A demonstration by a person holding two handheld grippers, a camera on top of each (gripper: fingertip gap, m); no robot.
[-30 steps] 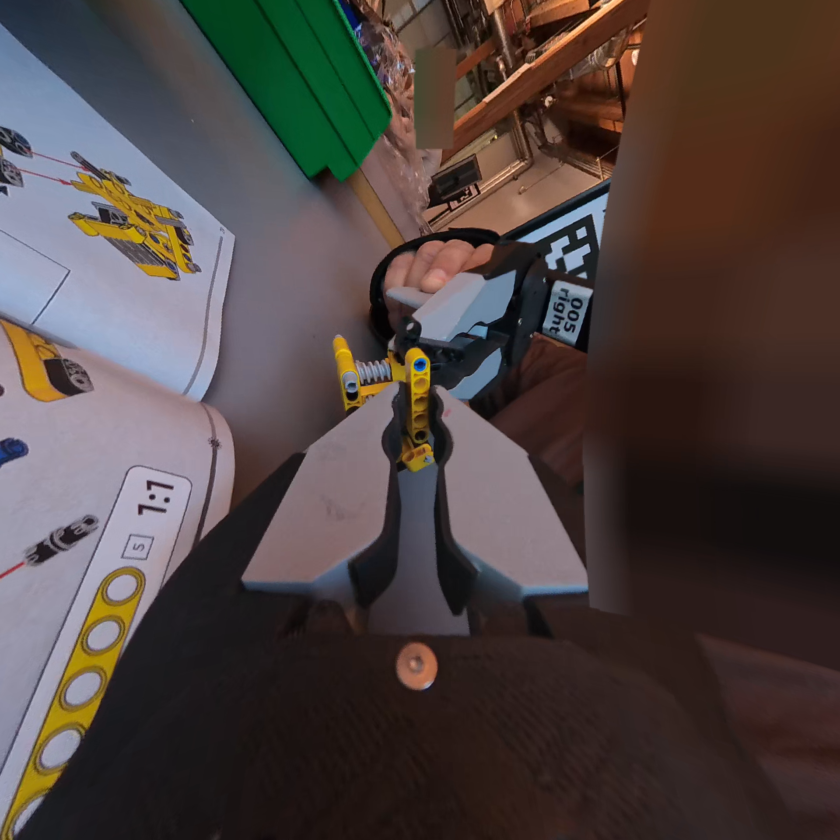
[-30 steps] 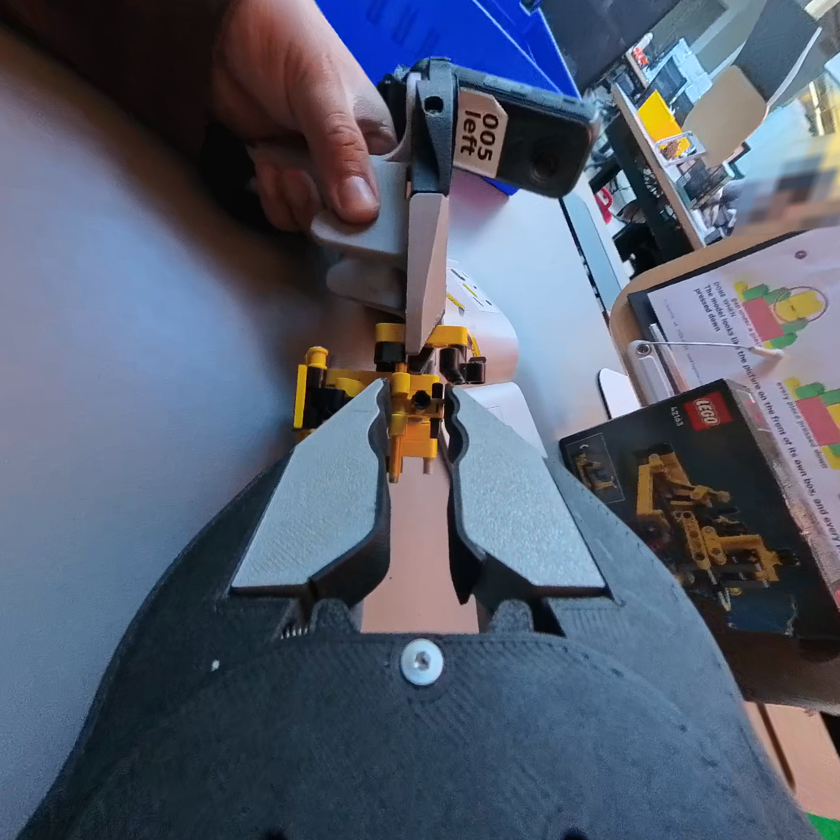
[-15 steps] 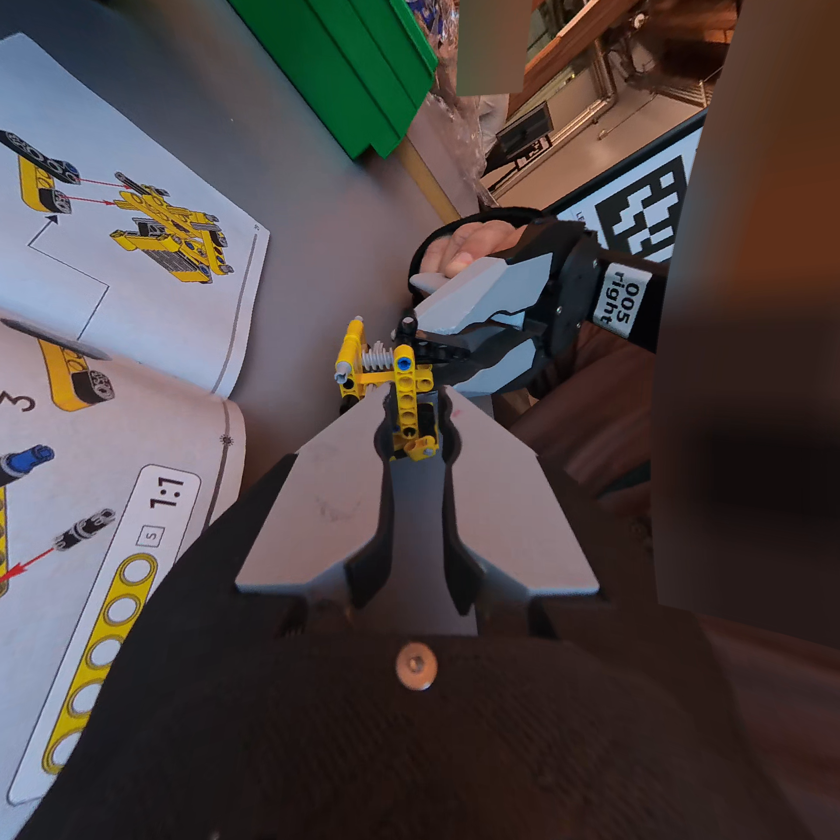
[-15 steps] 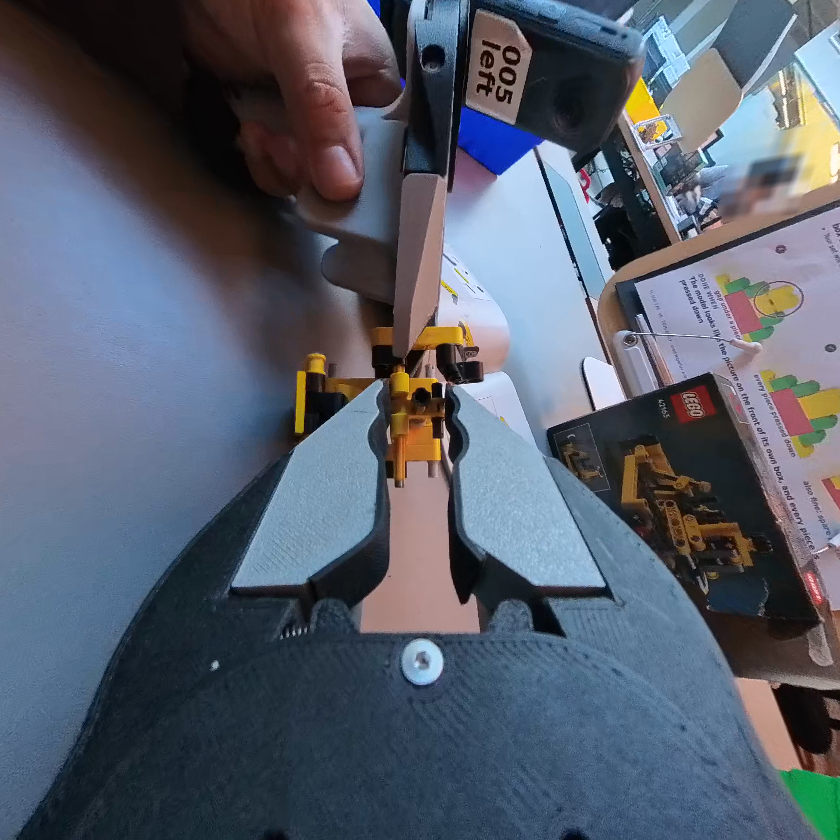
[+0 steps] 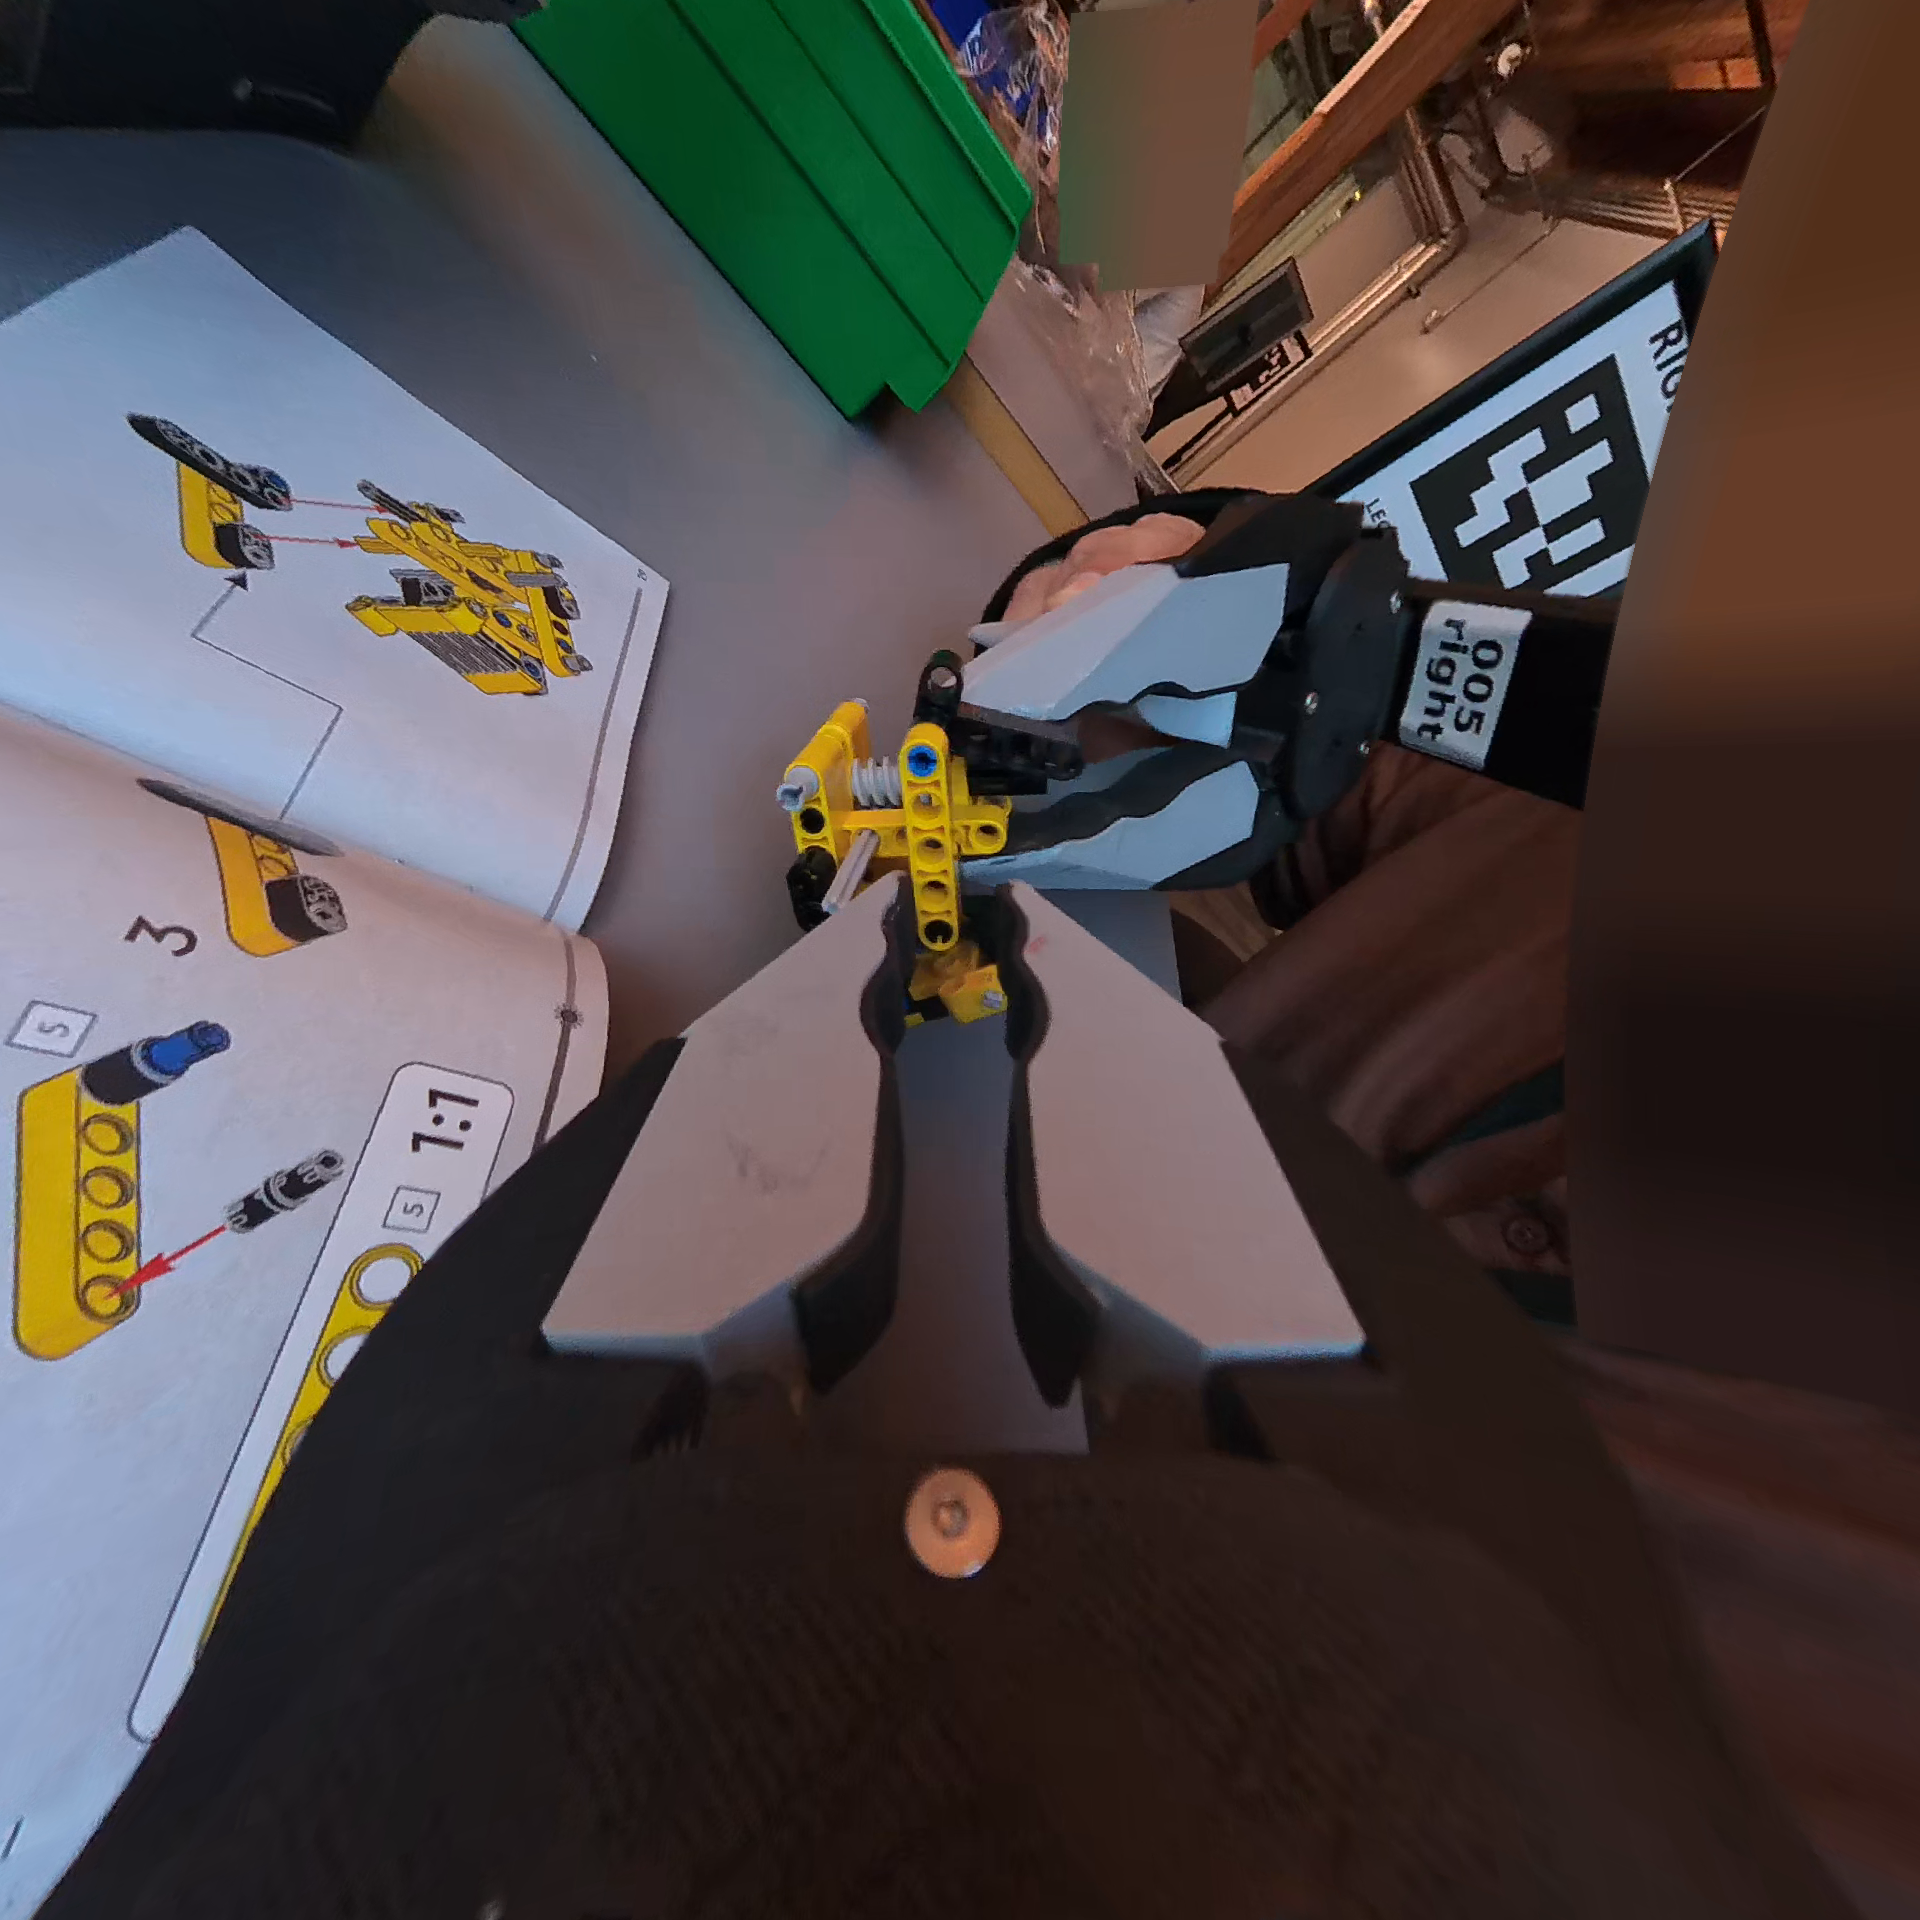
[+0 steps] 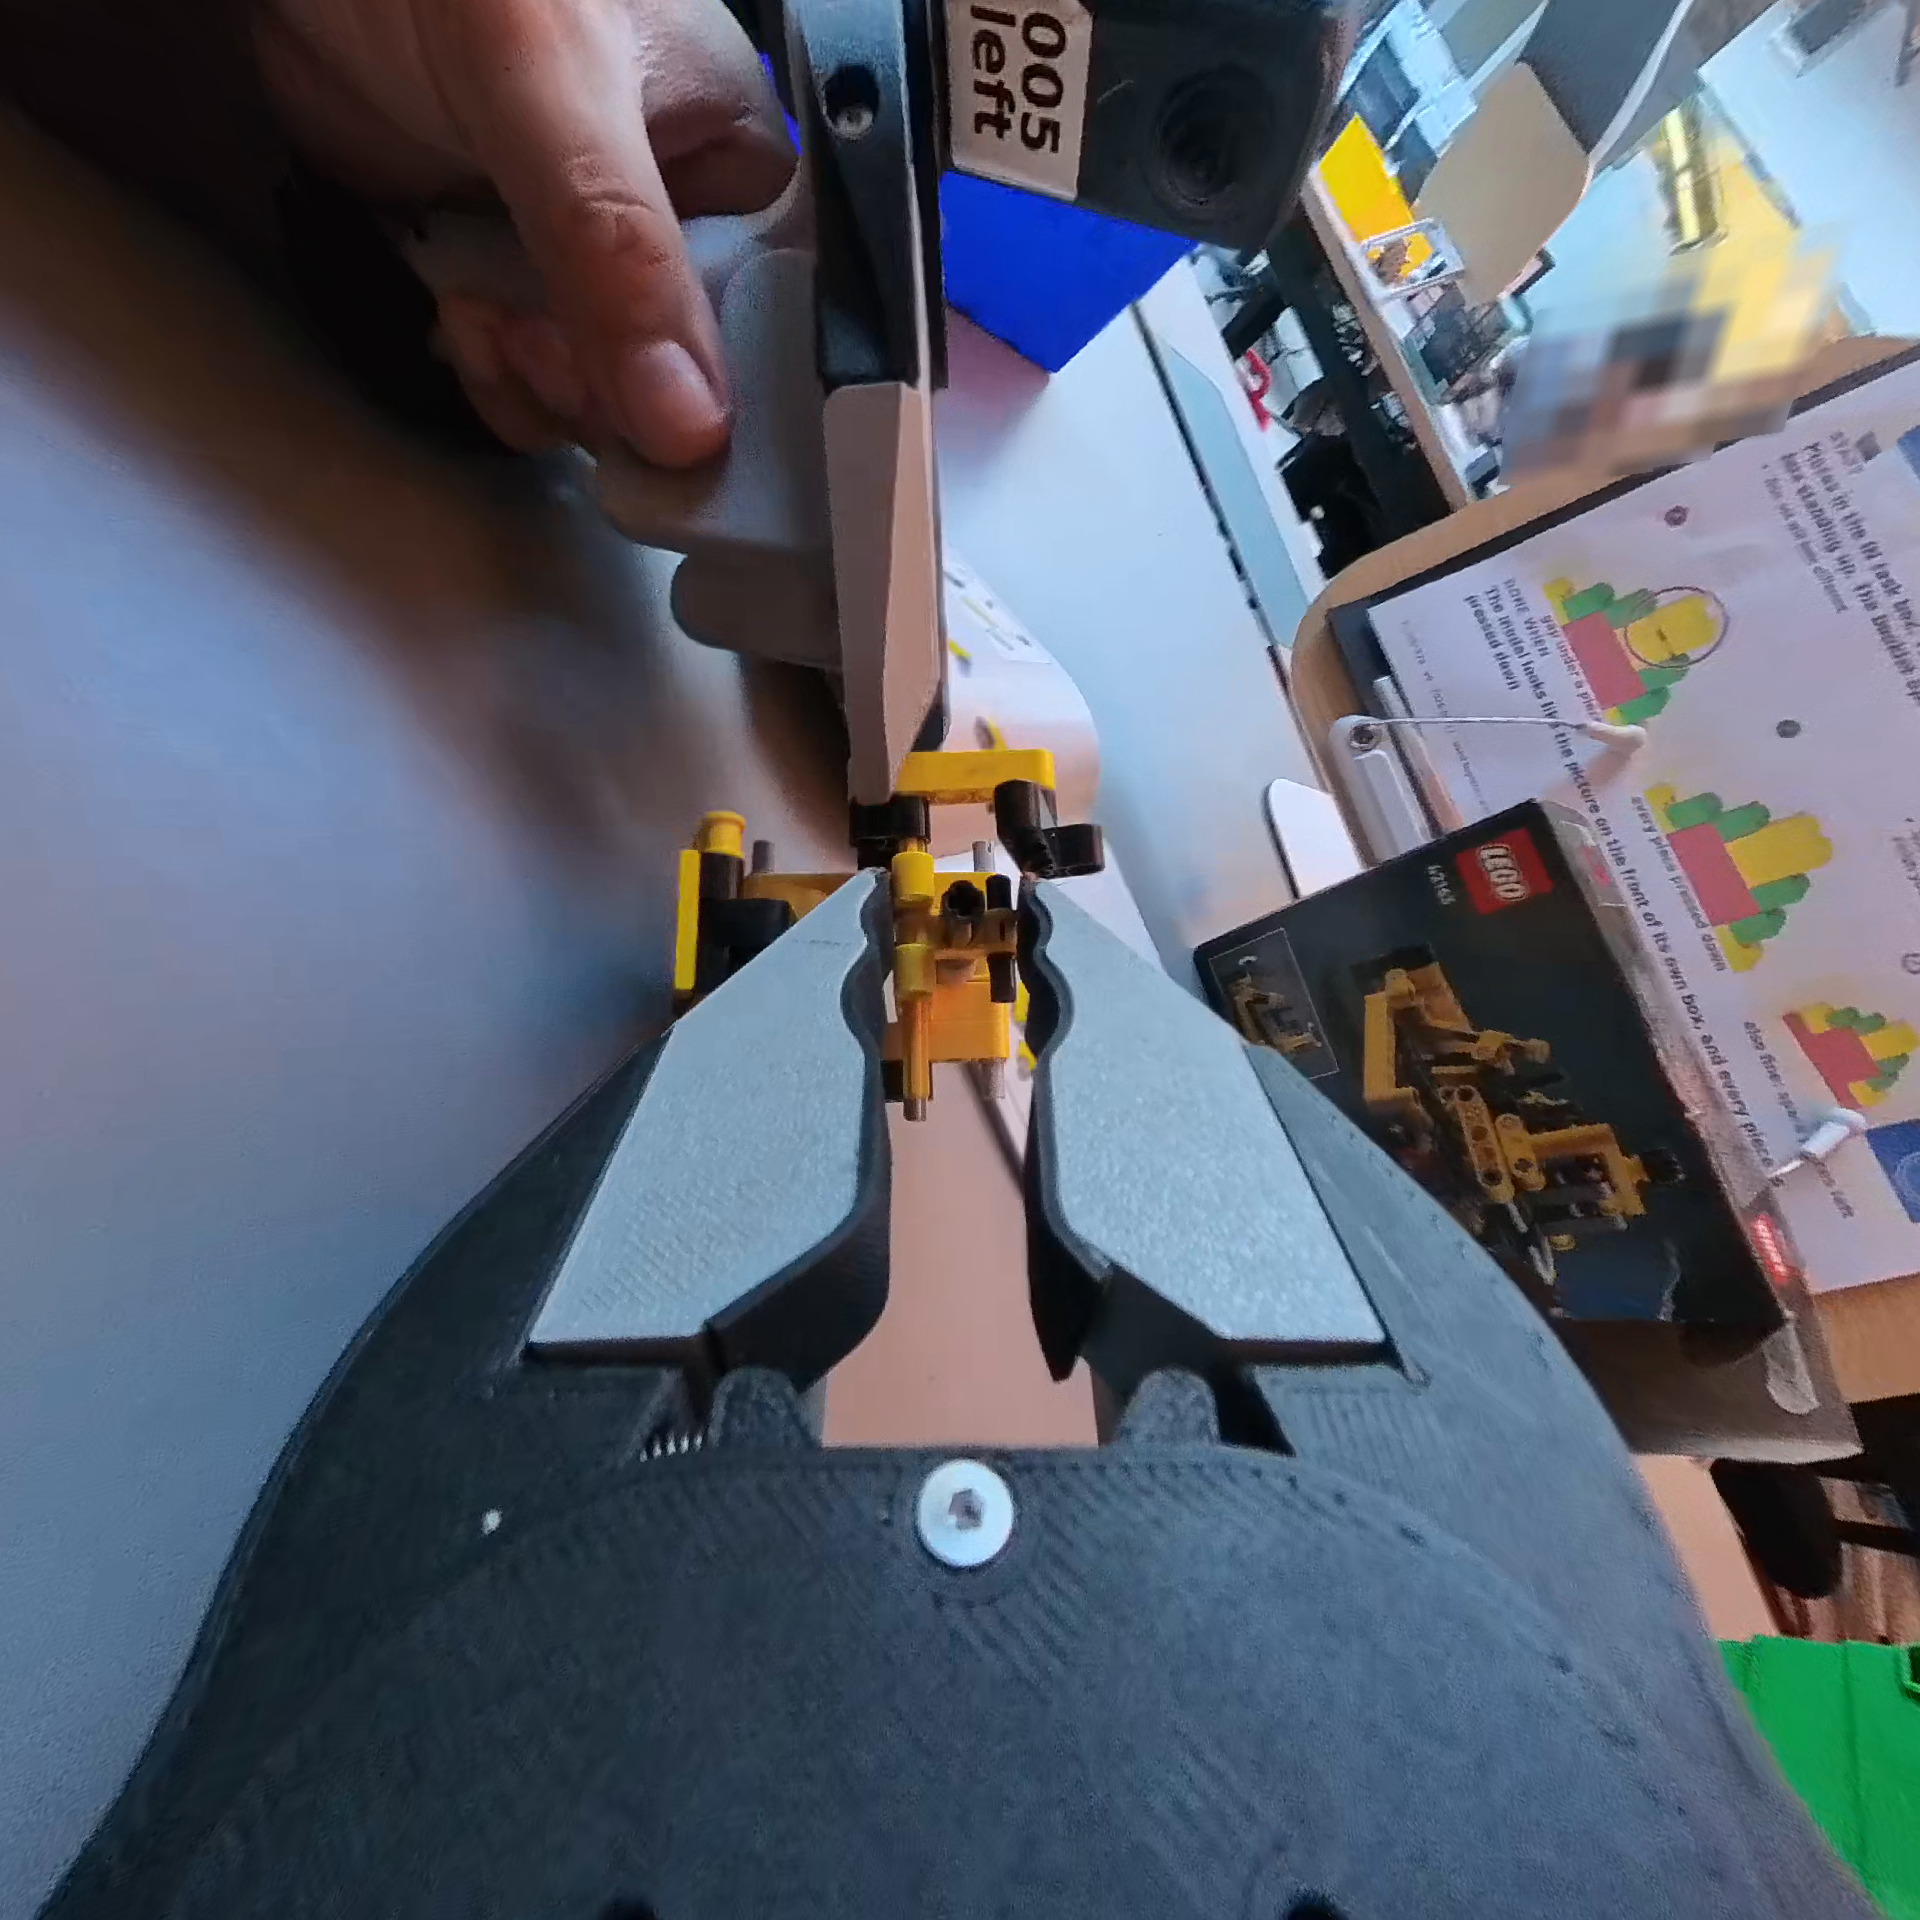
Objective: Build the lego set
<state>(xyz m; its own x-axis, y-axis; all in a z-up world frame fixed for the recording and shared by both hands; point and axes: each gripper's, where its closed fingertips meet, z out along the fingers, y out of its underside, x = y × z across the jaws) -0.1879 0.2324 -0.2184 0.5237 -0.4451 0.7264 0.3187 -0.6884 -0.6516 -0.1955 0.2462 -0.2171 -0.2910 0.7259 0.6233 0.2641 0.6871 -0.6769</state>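
A small yellow and black lego assembly (image 5: 906, 821) is held above the grey surface (image 5: 727, 488) between both grippers. In the left wrist view, the left gripper (image 5: 945, 971) is seen nearly closed, its fingers (image 5: 790, 1081) pinching the lower yellow end of the assembly. The right gripper (image 5: 1023, 774) is shown coming in from the right, clamped on the black and yellow side of the model. Only this view shows the open instruction booklet (image 5: 312, 665) lying on the surface to the left, and the green bin (image 5: 790, 177) beyond it.

In the right wrist view, the right gripper (image 6: 956, 940) is seen from behind, its fingers (image 6: 748, 1101) narrowly parted and closed on the assembly (image 6: 951, 966). The left gripper (image 6: 883, 665) is seen descending from above, with a hand (image 6: 540, 197) wrapped around it. Only here are the black lego box (image 6: 1475, 1081) and a printed sheet (image 6: 1704, 707) on a wooden board shown, to the right.
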